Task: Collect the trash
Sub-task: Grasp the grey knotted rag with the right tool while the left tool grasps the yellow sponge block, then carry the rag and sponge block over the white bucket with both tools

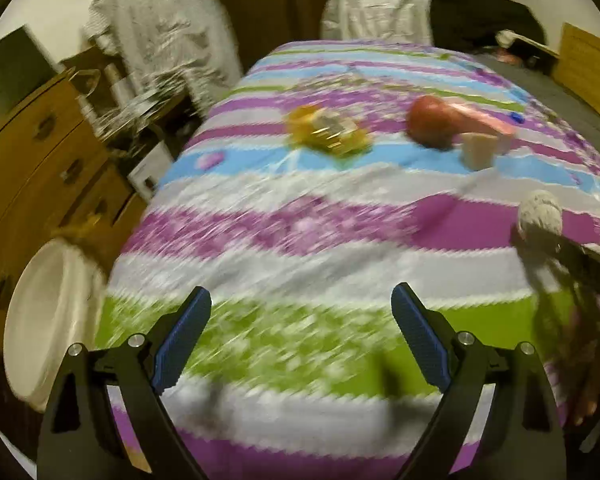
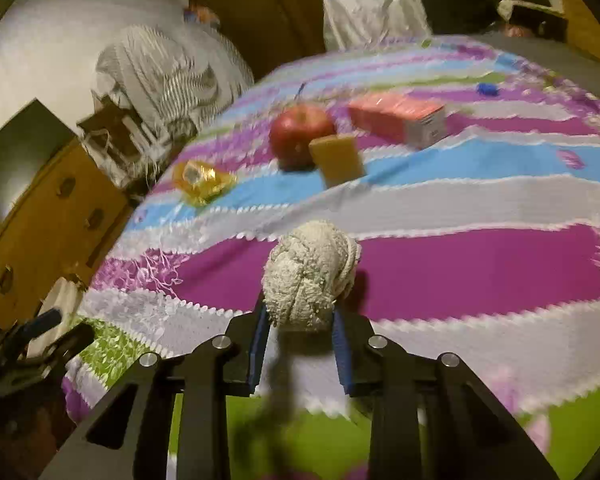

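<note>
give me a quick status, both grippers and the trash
Right gripper shut on balled-up cloth. Left gripper open, empty over the bedspread. Yellow wrapper not yet collected. White bin at left, nothing in the way.

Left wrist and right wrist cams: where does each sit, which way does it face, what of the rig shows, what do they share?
Left wrist: on the left gripper, tilted down along the striped bedspread; its fingers stand wide with nothing between, white bin at left.
Right wrist: on the right gripper, same heading; its fingers clamp a rag ball.
Shared: apple, yellow wrapper, pink box, sponge, and the rag ball.
</note>
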Demonstrator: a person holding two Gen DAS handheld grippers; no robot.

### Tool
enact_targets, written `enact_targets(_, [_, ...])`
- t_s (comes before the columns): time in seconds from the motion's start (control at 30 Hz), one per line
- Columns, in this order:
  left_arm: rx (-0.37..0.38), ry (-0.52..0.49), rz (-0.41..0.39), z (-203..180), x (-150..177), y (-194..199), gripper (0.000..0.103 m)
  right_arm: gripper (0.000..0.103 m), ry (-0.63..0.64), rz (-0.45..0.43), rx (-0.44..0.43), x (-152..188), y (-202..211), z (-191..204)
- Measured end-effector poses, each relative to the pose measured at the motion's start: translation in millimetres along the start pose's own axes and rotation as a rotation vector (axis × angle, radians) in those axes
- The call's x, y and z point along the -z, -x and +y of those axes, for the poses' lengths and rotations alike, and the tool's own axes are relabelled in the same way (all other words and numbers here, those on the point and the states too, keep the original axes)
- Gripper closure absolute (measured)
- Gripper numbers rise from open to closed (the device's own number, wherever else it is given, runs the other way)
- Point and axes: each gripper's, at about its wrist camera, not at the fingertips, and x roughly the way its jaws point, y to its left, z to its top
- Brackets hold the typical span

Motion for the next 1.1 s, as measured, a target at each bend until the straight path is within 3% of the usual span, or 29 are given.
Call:
enact_targets(0.17, [0.12, -0.071, -0.059, -48, -35, -13, 0.015, 0.074, 0.001, -0.13, 0.091, 10, 53, -35])
enact_targets(0.23, [0.181, -0.05, -0.071, -66, -49, -21, 0.015, 0.074, -0.016, -0.173, 0.127, 11, 65, -56])
enact_targets(0.33, [0.253, 0.0, -0.07, -98, -71, -42, 0.015, 0.074, -0.098, -0.195, 0.1, 14, 69, -90])
enact_targets(0.43, [0.254, 0.004, -0.054, -135, -91, -72, 0.015, 0.074, -0.189, -0.181, 0.03, 24, 61, -115])
enact_targets(0.57, [0.198, -0.015, -0.04, -166, -107, -104, 0.015, 0.074, -0.207, -0.167, -0.019, 25, 56, -121])
enact_targets(0.63, [0.189, -0.023, -0.023, -176, -111, -119, 0.036, 0.074, -0.212, -0.165, -0.033, 25, 55, -122])
enact_targets(0.67, [0.212, -0.018, 0.002, -175, -113, -124, 0.059, 0.074, -0.215, -0.164, -0.041, 25, 55, -123])
enact_targets(0.7, [0.246, -0.008, 0.032, -171, -113, -129, 0.066, 0.074, -0.218, -0.165, -0.047, 25, 55, -124])
enact_targets(0.8, [0.289, 0.016, 0.031, -155, -105, -118, 0.069, 0.074, -0.213, -0.163, -0.06, 27, 56, -125])
enact_targets(0.97, [0.414, -0.017, 0.003, -97, -55, -48, 0.069, 0.074, -0.137, -0.177, -0.048, 27, 59, -114])
enact_targets(1.1, [0.335, -0.055, -0.034, -46, -9, -2, 0.069, 0.074, 0.0, -0.178, 0.007, 28, 65, -80])
